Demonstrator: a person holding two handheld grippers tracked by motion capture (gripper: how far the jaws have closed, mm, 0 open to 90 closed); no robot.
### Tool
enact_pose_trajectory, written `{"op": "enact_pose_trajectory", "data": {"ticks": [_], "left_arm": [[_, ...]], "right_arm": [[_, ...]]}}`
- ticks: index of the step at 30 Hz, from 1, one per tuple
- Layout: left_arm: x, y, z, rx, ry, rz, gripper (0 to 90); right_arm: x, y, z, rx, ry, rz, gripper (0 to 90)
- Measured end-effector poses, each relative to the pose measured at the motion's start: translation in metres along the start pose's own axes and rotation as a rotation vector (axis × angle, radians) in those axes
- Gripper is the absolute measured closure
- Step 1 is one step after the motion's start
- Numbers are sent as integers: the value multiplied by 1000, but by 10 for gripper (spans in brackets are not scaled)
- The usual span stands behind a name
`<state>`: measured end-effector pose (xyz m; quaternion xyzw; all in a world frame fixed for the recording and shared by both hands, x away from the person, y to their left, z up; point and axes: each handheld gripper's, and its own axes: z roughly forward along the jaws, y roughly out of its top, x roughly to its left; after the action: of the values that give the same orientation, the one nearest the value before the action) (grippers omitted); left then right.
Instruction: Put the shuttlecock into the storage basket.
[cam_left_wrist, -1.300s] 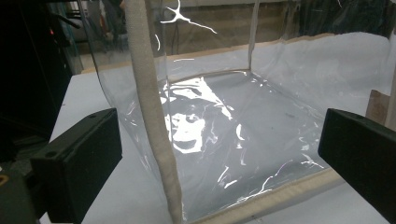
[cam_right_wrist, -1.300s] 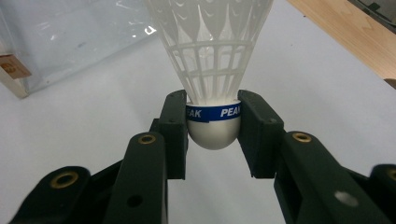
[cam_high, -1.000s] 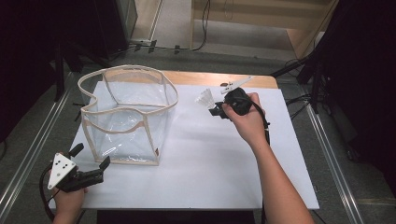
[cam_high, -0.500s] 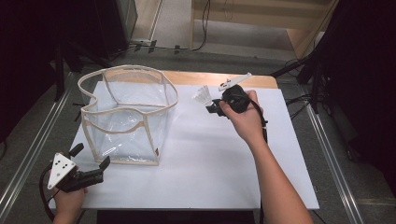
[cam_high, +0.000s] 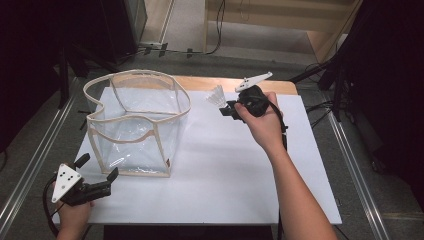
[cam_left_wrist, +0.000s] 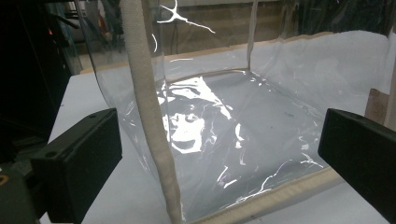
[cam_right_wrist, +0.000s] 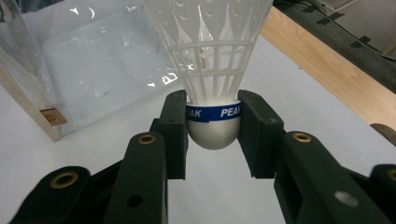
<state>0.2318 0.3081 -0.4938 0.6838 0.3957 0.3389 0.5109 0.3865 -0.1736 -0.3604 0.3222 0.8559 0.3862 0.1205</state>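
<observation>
Overhead, a white sheet (cam_high: 215, 170) covered a wooden table (cam_high: 240, 83), with metal rails on the grey floor at either side and dark equipment to the left and right. A clear bag (cam_high: 137, 122) with cream trim stood open on the sheet's left half. The left gripper (cam_high: 97, 172) rested at the near left corner, its jaws spread wide and empty just short of the bag. Toward the far middle, right of the bag, the right gripper (cam_high: 226, 107) clamped a white shuttlecock (cam_high: 217, 96) above the sheet. The right gripper view added detail: both pads pressed the shuttlecock's rounded base at a blue band (cam_right_wrist: 214, 113) reading PEAK. The left gripper view showed glare on the bag's creased floor.
</observation>
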Motion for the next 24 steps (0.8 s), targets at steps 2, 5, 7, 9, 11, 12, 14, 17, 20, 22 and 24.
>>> {"op": "enact_pose_trajectory", "data": {"ticks": [2, 5, 7, 9, 11, 12, 14, 17, 20, 22, 24], "left_arm": [[0, 0, 0, -3, -1, -4, 3], [0, 0, 0, 2, 0, 0, 3], [0, 0, 0, 2, 0, 1, 3], [0, 0, 0, 2, 0, 0, 3], [0, 0, 0, 1, 1, 0, 3], [0, 0, 0, 2, 1, 0, 3], [0, 0, 0, 2, 0, 1, 3], [0, 0, 0, 1, -1, -1, 3], [0, 0, 1, 1, 0, -1, 3], [0, 0, 0, 0, -2, -1, 3], [0, 0, 0, 0, -1, -3, 3]], "right_arm": [[1, 1, -1, -9, 3, 0, 630], [2, 3, -3, -14, 6, 0, 630], [3, 4, -4, -21, 9, -2, 630], [3, 5, -4, -29, 10, 1, 630], [4, 7, -5, -35, 13, 1, 630], [4, 7, -5, -40, 16, 0, 630], [5, 8, -5, -45, 16, -3, 630], [7, 10, -6, -46, 14, -1, 630], [8, 13, -8, -53, 17, -3, 630], [9, 15, -8, -58, 13, -8, 630], [10, 16, -8, -61, 11, -8, 630]]}}
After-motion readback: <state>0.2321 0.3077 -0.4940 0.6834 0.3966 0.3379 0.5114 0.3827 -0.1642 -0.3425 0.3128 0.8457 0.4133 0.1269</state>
